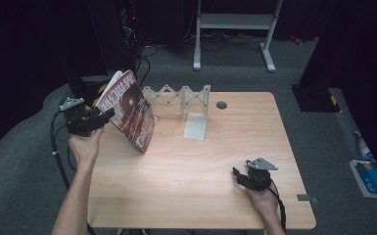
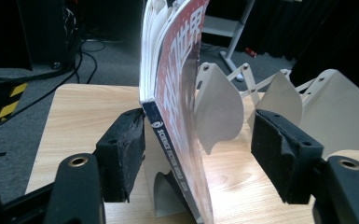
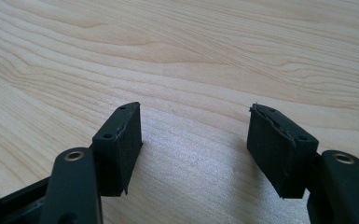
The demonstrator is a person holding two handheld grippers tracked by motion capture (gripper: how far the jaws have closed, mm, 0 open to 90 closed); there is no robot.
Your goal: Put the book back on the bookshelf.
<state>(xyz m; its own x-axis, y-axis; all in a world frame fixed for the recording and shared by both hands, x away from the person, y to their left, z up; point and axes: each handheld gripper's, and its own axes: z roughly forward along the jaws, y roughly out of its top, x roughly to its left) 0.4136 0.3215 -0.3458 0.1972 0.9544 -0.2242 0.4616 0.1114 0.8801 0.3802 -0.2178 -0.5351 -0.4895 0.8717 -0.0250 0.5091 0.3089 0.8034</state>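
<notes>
A magazine (image 1: 129, 110) with a red and dark cover stands tilted at the table's far left, its lower edge on the wood by the left end of a white accordion rack (image 1: 178, 95). My left gripper (image 1: 105, 117) reaches it from the left. In the left gripper view the magazine (image 2: 177, 93) stands on edge between the wide jaws of my left gripper (image 2: 203, 149). Its spine is close to the left pad (image 2: 123, 151), and the right pad stands well clear of the cover. Near the front right, my right gripper (image 1: 239, 177) rests low over bare wood, open and holding nothing (image 3: 196, 149).
A white bookend (image 1: 196, 126) stands mid-table in front of the rack, and a grey round grommet (image 1: 221, 105) sits behind it. The rack's curved white dividers (image 2: 219, 112) rise beyond the magazine. A white desk frame (image 1: 235, 22) stands on the floor behind the wooden table (image 1: 186, 196).
</notes>
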